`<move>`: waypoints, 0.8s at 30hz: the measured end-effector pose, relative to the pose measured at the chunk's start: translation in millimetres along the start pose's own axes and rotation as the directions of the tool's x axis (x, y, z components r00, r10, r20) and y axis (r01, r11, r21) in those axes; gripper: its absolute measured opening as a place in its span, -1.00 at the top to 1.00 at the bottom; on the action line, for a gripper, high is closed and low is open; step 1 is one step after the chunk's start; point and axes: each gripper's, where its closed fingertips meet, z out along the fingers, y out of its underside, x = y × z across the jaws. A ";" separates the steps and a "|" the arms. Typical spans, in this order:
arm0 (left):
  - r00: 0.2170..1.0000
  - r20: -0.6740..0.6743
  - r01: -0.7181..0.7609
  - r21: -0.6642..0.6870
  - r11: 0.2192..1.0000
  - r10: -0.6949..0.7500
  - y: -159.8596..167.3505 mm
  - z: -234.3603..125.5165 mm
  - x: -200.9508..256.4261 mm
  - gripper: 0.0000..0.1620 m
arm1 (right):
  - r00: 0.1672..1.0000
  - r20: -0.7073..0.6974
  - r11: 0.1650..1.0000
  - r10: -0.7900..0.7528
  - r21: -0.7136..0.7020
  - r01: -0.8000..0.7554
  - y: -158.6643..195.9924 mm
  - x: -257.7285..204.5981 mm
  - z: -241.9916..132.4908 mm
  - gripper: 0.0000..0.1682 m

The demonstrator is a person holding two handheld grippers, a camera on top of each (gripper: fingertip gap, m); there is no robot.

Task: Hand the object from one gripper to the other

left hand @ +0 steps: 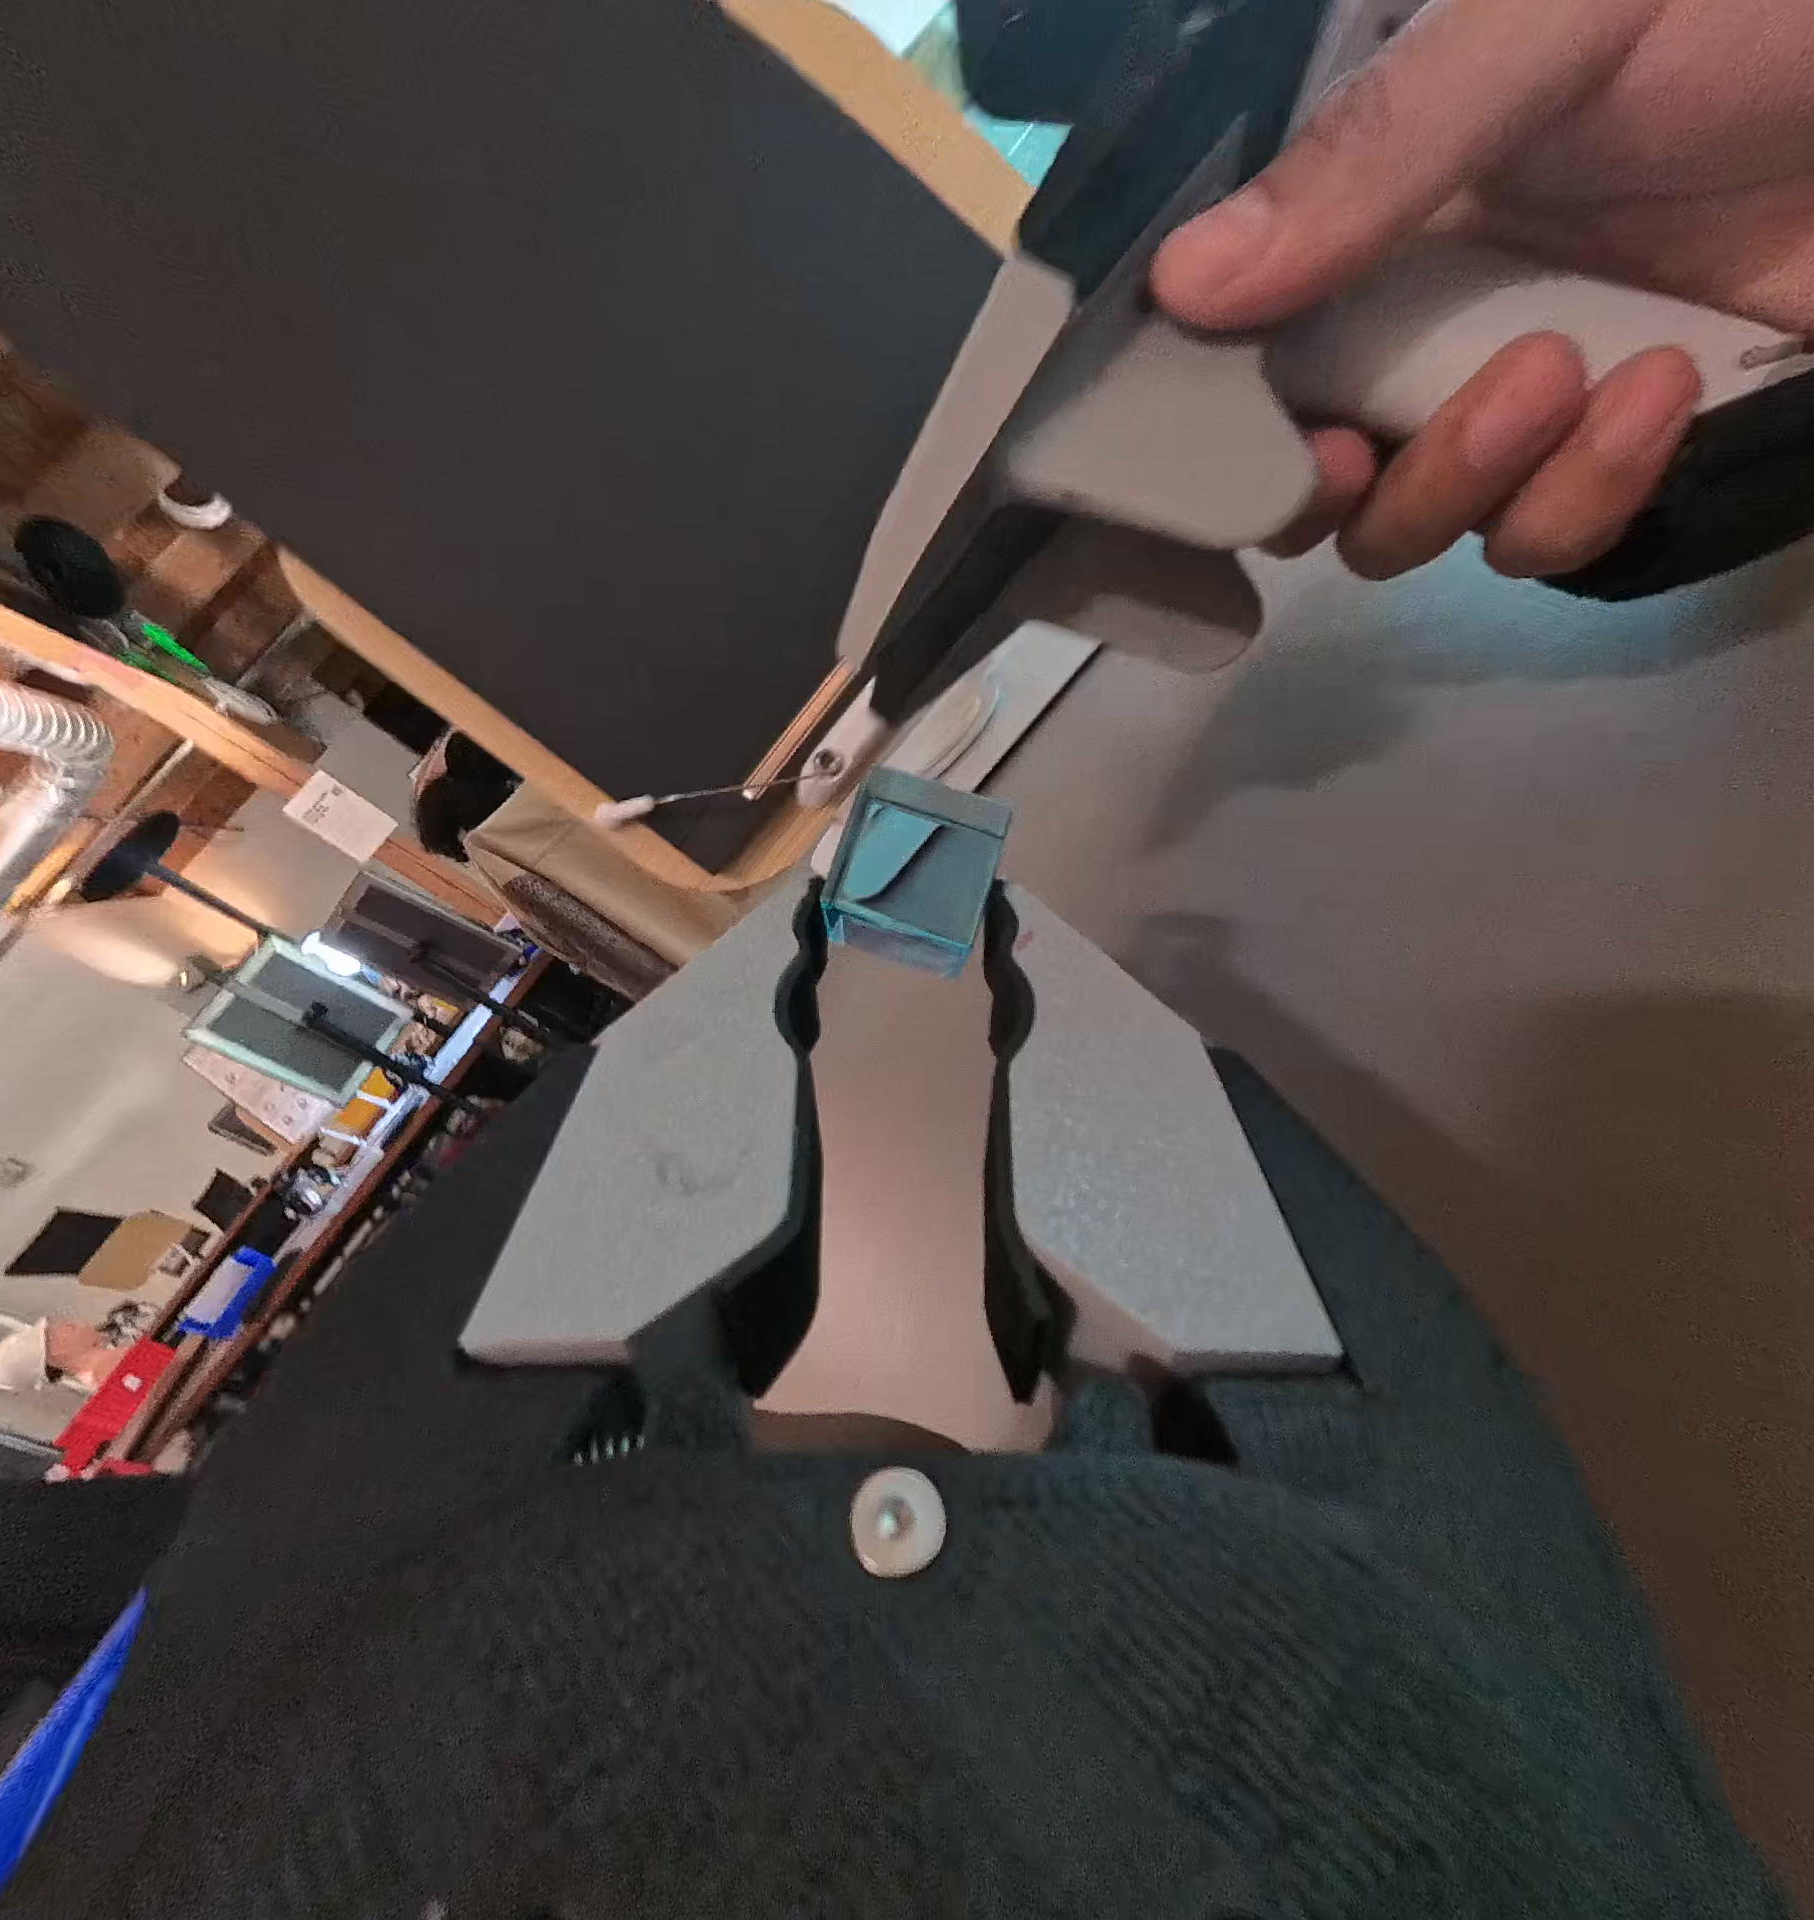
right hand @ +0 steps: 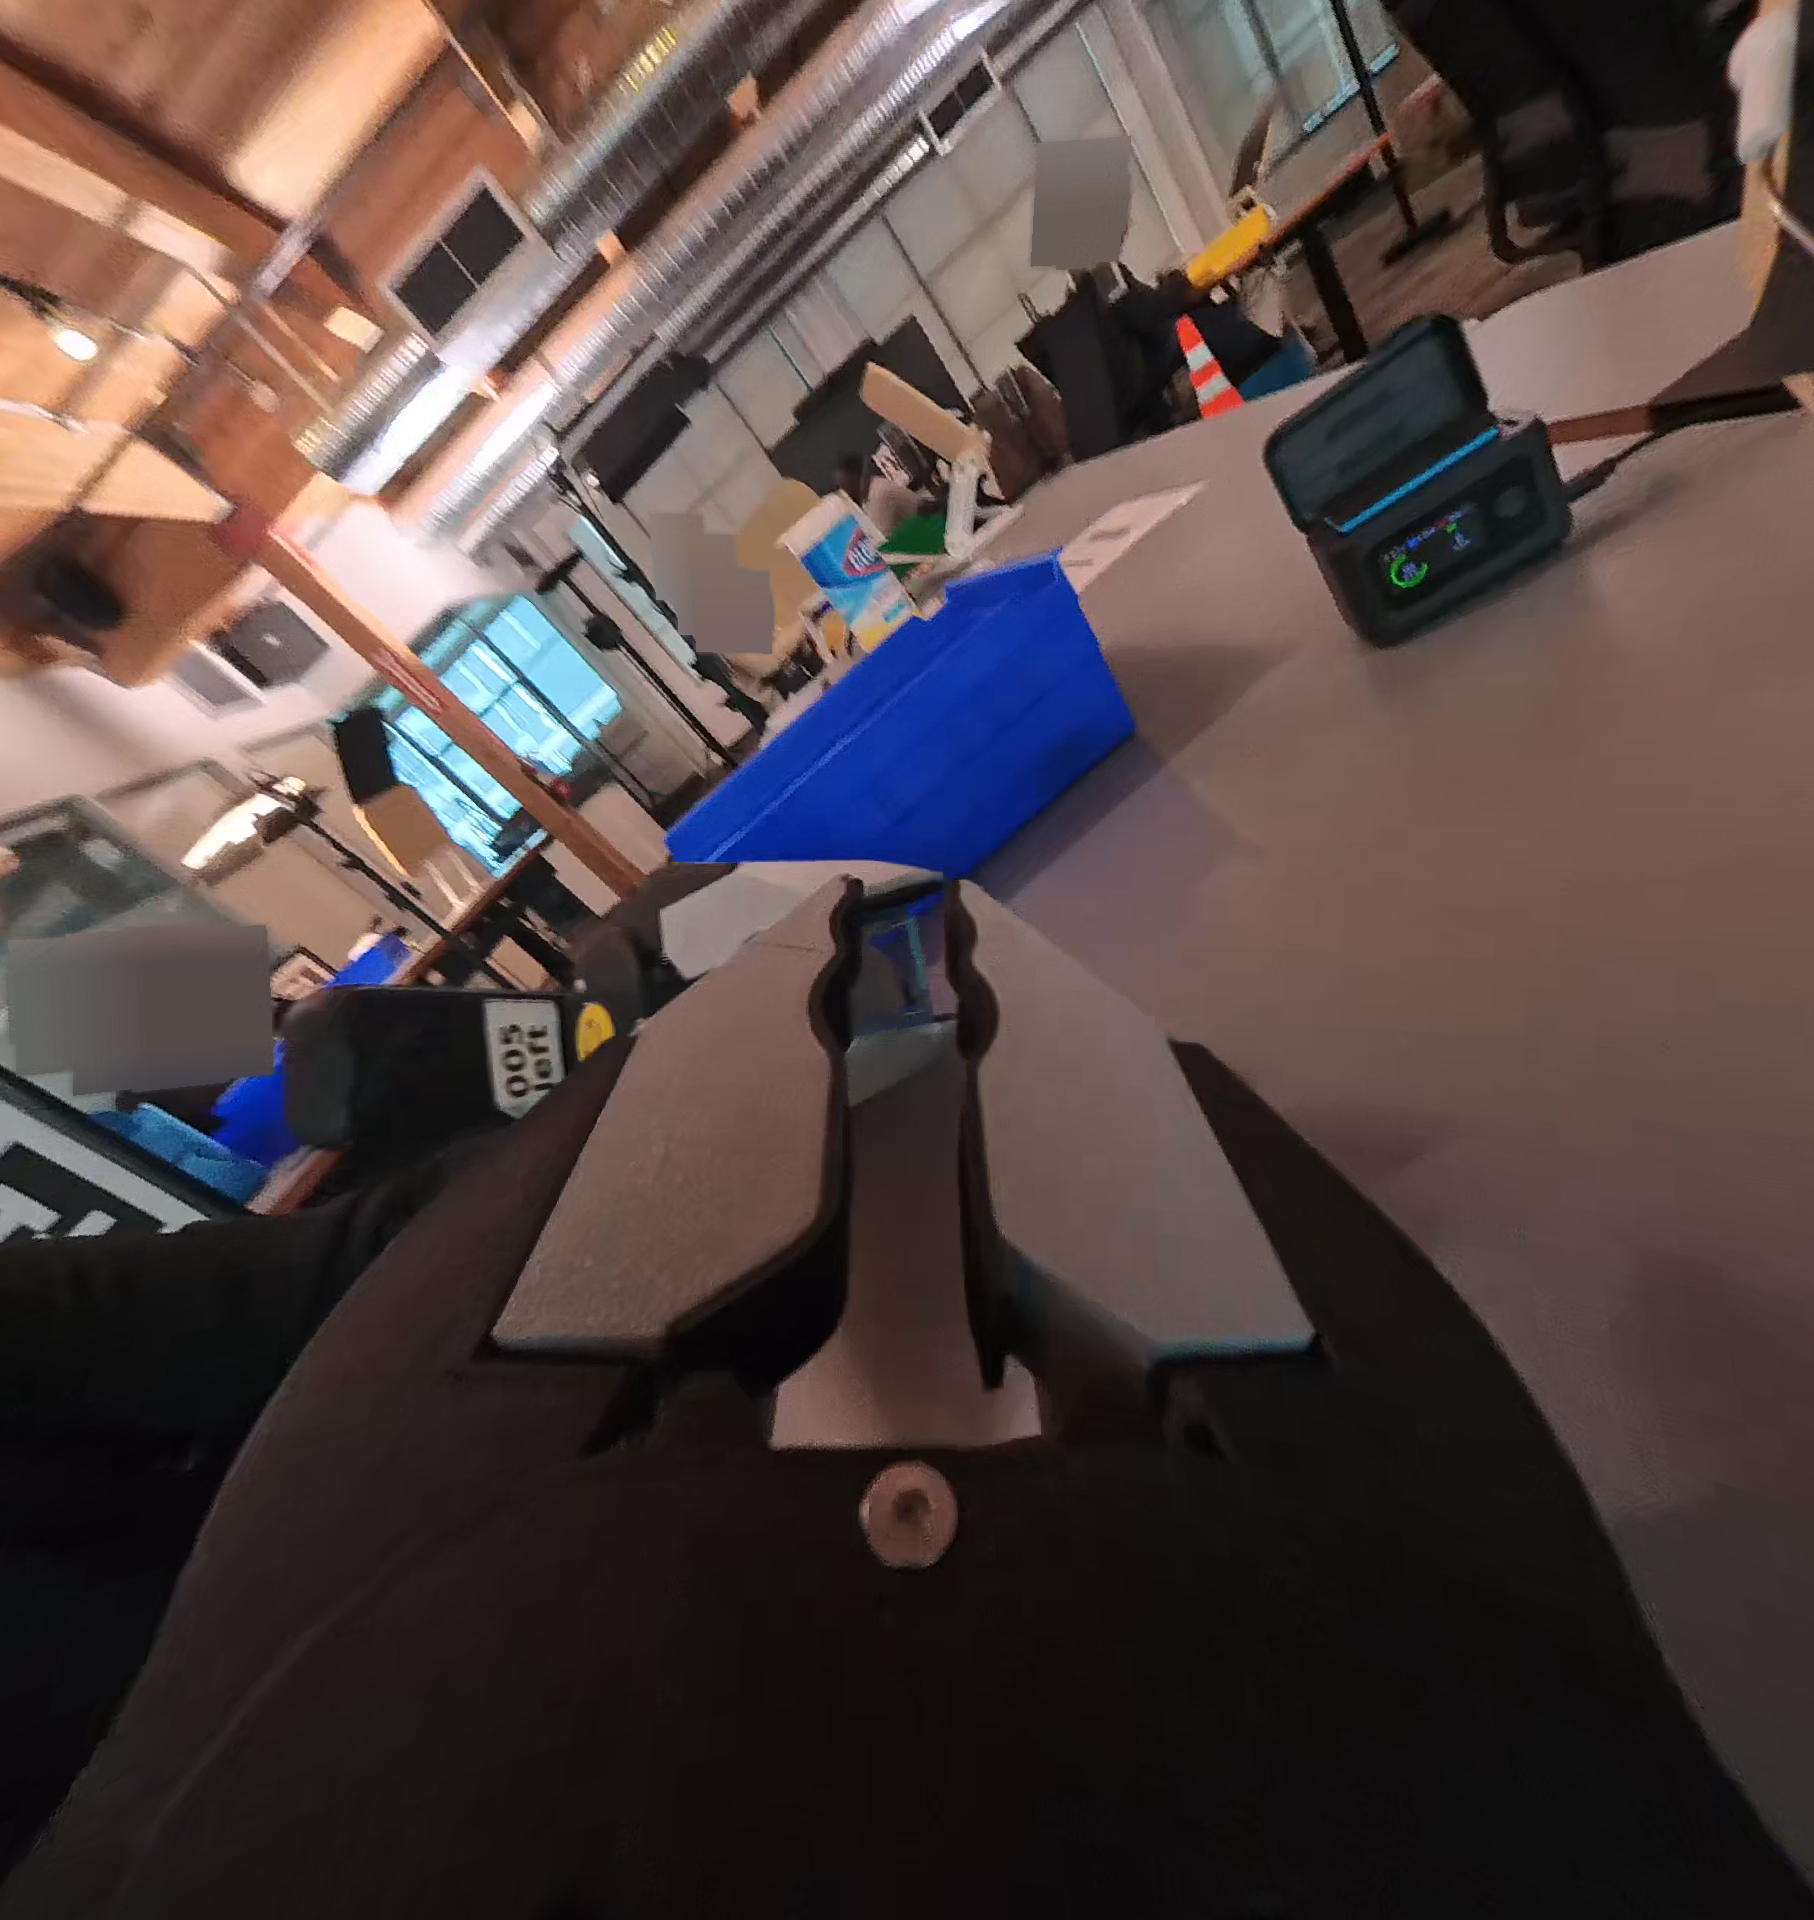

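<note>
A small clear cube with a teal tint (left hand: pixel 913 883) sits between the fingertips of my left gripper (left hand: pixel 908 920), whose pads touch its two sides. My right gripper (left hand: pixel 841 769), held by a hand (left hand: pixel 1505 260), comes down from the upper right, and its tip meets the cube's far top corner. In the right wrist view the cube (right hand: pixel 903 977) sits between the narrow jaws of my right gripper (right hand: pixel 901 935). The left gripper's black body (right hand: pixel 435 1049) lies just to its left. Both grippers hold the cube above the grey table (right hand: pixel 1454 935).
A blue bin (right hand: pixel 934 717) stands on the table beyond the grippers, with a wipes canister (right hand: pixel 851 571) behind it. A dark open case with a lit display (right hand: pixel 1433 509) sits at the far right. A large black board with a wooden edge (left hand: pixel 467 364) fills the upper left. Less than 4 cm separates the two grippers' tips.
</note>
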 end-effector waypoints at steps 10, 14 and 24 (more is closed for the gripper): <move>0.999 0.015 0.049 0.026 0.998 -0.049 -5.4 -2.0 -4.3 0.65 | 0.995 0.034 0.984 -0.096 -0.149 0.100 31.5 -14.5 25.9 0.66; 0.996 0.018 0.085 0.047 0.995 -0.085 -9.8 -4.1 -6.3 0.65 | 0.987 0.017 0.977 -0.159 -0.141 0.159 29.2 -18.3 26.8 0.75; 0.874 -0.283 0.432 0.077 0.899 -0.396 -25.3 -11.6 15.1 0.63 | 0.804 -0.121 0.813 -0.582 -0.104 0.573 -5.6 -33.6 3.8 0.74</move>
